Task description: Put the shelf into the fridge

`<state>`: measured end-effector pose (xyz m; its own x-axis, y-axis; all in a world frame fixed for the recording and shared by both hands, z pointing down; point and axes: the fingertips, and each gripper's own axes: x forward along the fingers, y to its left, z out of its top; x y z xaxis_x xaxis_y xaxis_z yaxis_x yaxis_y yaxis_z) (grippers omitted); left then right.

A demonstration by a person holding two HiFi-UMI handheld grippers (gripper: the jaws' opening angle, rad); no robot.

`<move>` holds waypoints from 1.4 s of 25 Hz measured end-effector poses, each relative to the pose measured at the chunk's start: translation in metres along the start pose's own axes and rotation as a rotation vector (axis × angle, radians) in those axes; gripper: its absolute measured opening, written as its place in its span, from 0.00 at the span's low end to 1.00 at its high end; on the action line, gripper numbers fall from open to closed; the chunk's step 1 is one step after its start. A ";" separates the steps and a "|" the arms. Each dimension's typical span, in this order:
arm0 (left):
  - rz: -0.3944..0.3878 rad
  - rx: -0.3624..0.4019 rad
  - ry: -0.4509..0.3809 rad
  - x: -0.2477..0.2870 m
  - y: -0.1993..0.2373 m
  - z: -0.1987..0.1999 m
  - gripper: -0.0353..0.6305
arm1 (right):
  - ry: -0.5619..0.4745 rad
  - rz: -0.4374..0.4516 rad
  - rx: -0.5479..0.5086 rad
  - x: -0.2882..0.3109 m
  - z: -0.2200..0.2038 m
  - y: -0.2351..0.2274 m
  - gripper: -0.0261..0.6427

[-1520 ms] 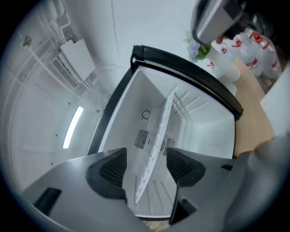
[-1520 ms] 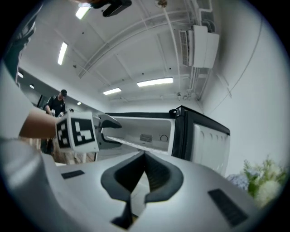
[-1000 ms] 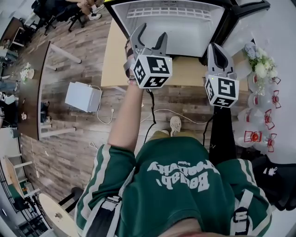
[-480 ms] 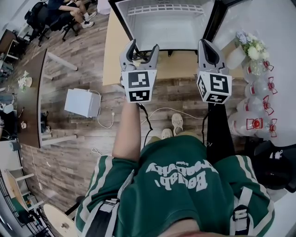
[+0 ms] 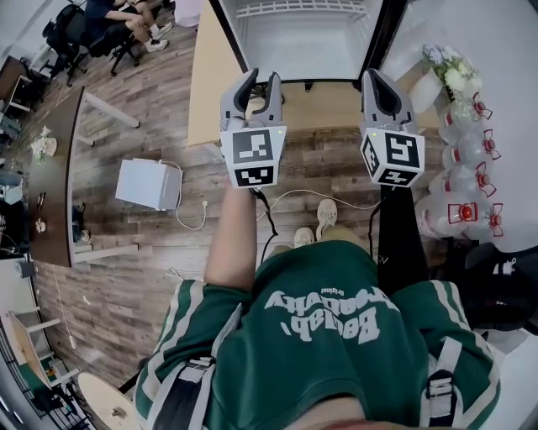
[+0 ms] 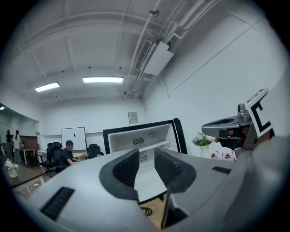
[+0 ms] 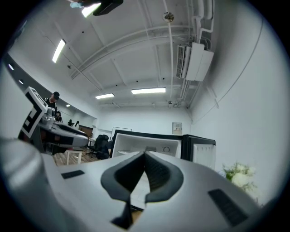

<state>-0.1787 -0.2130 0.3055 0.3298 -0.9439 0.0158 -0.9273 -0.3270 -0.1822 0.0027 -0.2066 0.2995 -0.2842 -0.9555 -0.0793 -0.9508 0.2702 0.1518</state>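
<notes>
The fridge (image 5: 307,42) stands open on the floor ahead, its white inside facing me. A wire shelf (image 5: 304,7) shows at the far end of that inside. It also shows as a pale ledge, the shelf (image 6: 156,146), in the left gripper view. My left gripper (image 5: 262,81) is held up in front of the fridge. Its jaws are closing with a narrow gap still between them and nothing in it. Beside it, my right gripper (image 5: 374,77) is shut and empty. The left gripper (image 6: 146,156) and right gripper (image 7: 145,155) both point at the fridge.
The fridge sits on a light wooden platform (image 5: 210,84), its dark door (image 5: 385,38) swung to the right. A white box (image 5: 150,185) and cables (image 5: 290,201) lie on the plank floor. Bottles with red bows (image 5: 461,210) and flowers (image 5: 450,76) line the right wall. A long table (image 5: 59,168) is at left.
The left gripper's jaws have narrowed from wide apart to a small gap. Both grippers have shifted a little and now stand level in front of the fridge.
</notes>
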 end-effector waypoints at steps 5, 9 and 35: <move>0.059 0.012 -0.013 -0.011 0.007 0.004 0.05 | -0.001 0.003 -0.006 -0.008 0.003 0.004 0.04; 0.063 0.023 -0.031 -0.017 0.006 0.009 0.05 | -0.001 0.010 -0.009 -0.011 0.004 0.007 0.04; 0.042 0.005 -0.016 -0.027 0.001 -0.001 0.05 | 0.009 0.003 -0.019 -0.019 0.003 0.023 0.04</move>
<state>-0.1890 -0.1880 0.3054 0.2929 -0.9561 -0.0076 -0.9396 -0.2864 -0.1874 -0.0141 -0.1822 0.3019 -0.2858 -0.9557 -0.0702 -0.9473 0.2707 0.1712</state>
